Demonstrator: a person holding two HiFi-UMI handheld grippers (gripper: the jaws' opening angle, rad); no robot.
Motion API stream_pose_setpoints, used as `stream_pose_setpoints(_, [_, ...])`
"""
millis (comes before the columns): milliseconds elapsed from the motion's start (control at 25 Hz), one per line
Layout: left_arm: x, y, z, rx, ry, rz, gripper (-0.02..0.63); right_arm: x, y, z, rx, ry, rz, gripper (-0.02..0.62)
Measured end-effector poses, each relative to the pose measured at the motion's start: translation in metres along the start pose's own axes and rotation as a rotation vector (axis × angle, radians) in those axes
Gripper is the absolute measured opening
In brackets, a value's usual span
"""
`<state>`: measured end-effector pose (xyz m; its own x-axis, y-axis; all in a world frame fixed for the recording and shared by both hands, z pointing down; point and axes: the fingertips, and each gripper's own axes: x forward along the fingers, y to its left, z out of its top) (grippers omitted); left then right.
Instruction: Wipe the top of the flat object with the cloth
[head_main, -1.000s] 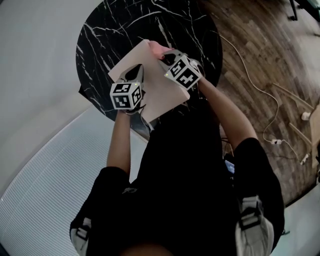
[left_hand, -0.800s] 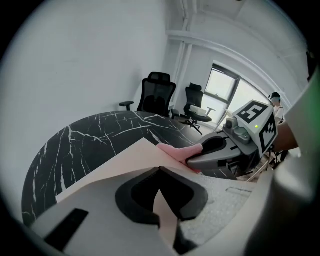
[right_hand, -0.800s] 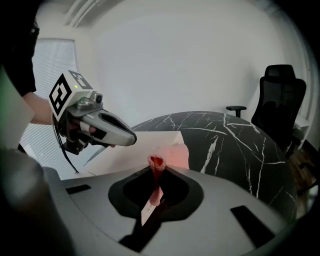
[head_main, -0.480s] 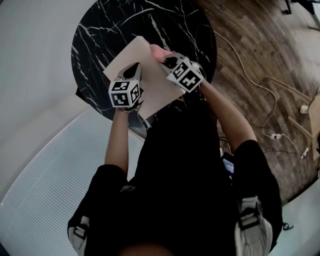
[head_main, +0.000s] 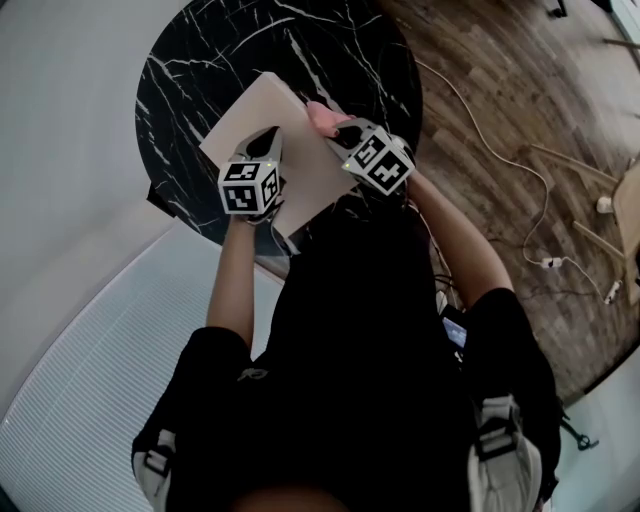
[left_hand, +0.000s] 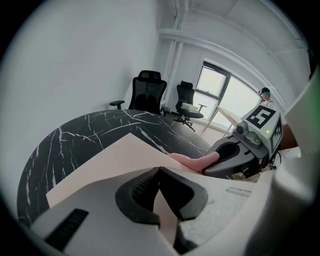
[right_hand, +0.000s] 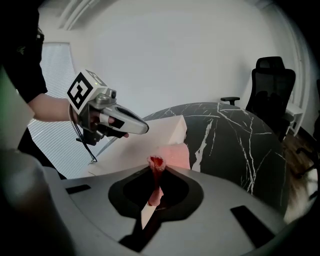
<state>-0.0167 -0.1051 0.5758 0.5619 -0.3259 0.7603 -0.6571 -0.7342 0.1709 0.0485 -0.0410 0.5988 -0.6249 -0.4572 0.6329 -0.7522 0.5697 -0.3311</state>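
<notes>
Looking down in the head view, the flat beige board (head_main: 248, 128) lies on the round black marble table (head_main: 190, 60). The left gripper (head_main: 268, 136) sits over the board's near-left part. The right gripper (head_main: 338, 127) is at the board's right edge with the pink cloth (head_main: 322, 117) bunched at its tip, on the board. Against a second ago, the cloth and right gripper have slid along that right edge, away from the board's far corner, while the left gripper keeps much the same spot on the board. On the wooden floor (head_main: 500, 110) right of the board, pale cables (head_main: 545, 190) trail. In the left gripper view the jaws stand together at their tips with nothing between them, just above the board's surface; whether they press on the board is hard to say. Past them the cloth lies flattened on the board under the other gripper's nose, and black office chairs (left_hand: 149, 90) stand beyond the board's far side. In the right gripper view the jaws are clamped on a thin fold of the cloth, with the board's thick corner beyond it.
</notes>
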Motion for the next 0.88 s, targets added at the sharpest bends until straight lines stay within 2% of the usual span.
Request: stream_pose_setpoints(880, [-0.007, -0.036, -0.025, 0.111, 0.016, -0.137, 0.000, -0.041, 0.030, -0.054, 0.069, 0.040, -0.124, 0.012])
